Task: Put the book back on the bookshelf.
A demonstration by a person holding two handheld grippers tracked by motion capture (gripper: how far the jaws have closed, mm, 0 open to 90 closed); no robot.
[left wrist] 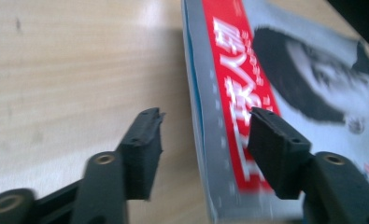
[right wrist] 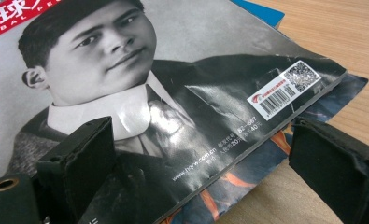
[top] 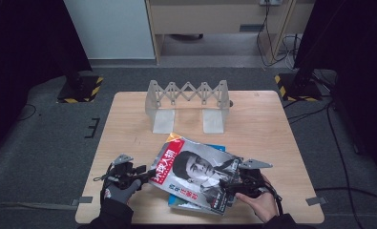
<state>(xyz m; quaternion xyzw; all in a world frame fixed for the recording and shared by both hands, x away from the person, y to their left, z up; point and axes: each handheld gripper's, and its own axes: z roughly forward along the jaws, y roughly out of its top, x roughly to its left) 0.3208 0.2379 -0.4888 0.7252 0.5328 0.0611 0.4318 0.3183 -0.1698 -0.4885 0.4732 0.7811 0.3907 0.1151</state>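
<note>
Red-banded magazine (top: 195,174), wood table (top: 129,119) (blue mag (top: 218,147) under)

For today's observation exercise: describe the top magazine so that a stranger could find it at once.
Start at the wooden table and come forward from the grey folding rack to the tilted pile near the front edge. The top magazine has a red title strip and a black-and-white portrait cover, unlike the blue-edged one beneath it.

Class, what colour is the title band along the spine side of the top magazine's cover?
Red with white lettering, on the top magazine; clearest in the left gripper view.
</note>
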